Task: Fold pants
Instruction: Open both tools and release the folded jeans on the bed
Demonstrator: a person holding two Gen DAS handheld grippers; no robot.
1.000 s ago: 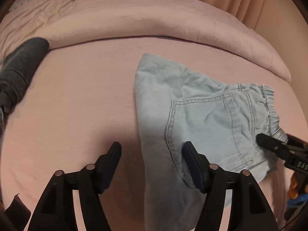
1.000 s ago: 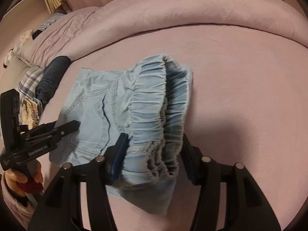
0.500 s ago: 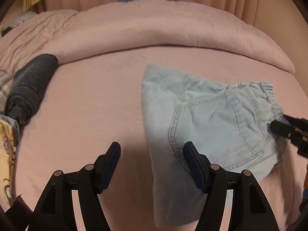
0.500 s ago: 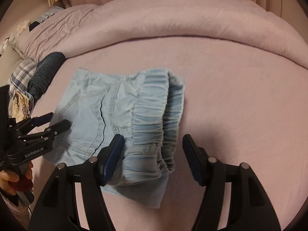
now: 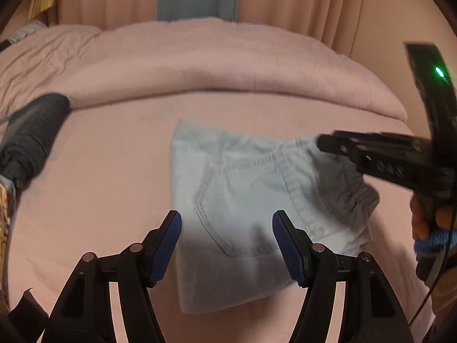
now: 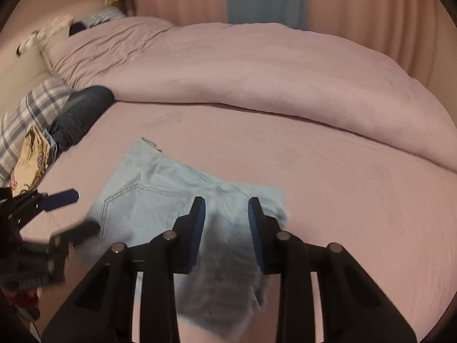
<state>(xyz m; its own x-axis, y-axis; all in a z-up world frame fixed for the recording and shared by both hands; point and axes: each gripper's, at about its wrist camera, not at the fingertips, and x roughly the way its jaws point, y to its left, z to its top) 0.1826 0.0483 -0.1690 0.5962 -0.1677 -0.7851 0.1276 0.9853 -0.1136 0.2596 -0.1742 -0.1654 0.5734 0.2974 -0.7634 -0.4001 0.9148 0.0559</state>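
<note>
Folded light-denim pants point(image 5: 251, 200) flat on pink bed sheet point(image 5: 114, 171); L gripper point(image 5: 227, 245) wide open, empty, above pants; R gripper point(image 6: 227, 228) closing, nothing gripped.

Pink bed point(image 5: 114, 171) w/ duvet point(image 6: 257, 71) (pink curtains point(image 5: 285, 0) behind).

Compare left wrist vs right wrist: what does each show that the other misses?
Left wrist only: the right tongs' green status light and the hand holding them.

Right wrist only: a grey plaid pillow and a cream patterned cloth at the bed's left edge.

Both: the folded light-blue denim pants on the pink bedsheet, the rolled dark grey garment, the pink duvet, and the left tongs.
</note>
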